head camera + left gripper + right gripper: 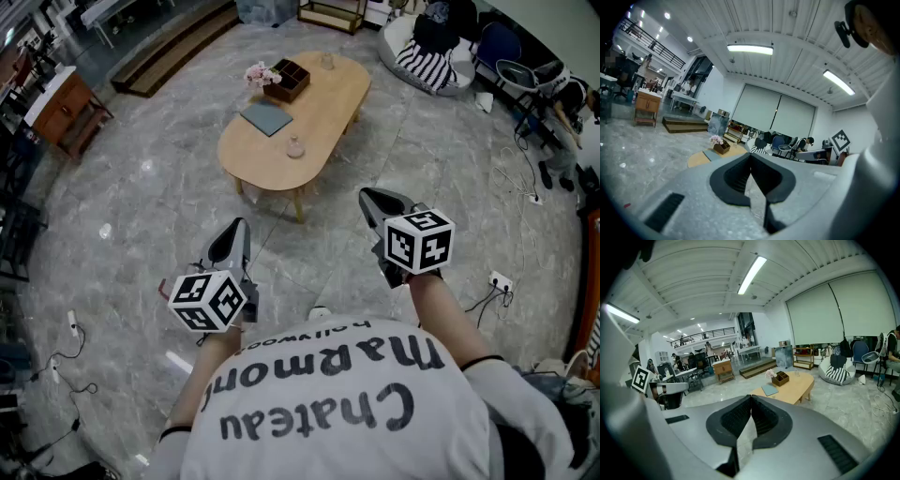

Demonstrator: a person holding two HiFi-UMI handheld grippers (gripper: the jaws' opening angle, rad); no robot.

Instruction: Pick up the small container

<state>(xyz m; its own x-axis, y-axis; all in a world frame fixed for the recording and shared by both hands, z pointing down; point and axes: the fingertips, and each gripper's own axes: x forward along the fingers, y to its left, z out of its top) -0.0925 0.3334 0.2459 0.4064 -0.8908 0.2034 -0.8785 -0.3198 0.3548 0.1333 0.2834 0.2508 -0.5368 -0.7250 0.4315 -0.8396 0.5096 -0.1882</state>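
Note:
A small clear glass container (295,147) stands near the front end of an oval wooden table (309,117), well ahead of both grippers. A second small glass (326,62) stands at the far end. My left gripper (240,224) is held over the floor short of the table; its jaws meet at the tip with nothing between them (750,155). My right gripper (367,194) is alongside it, also over the floor, shut and empty (751,397). The table (790,389) lies straight ahead in the right gripper view.
On the table are a brown divided box (287,80) with pink flowers and a grey-blue pad (266,118). A striped beanbag (422,64) lies beyond it, a wooden cabinet (62,110) at left, and cables with a power strip (500,279) at right.

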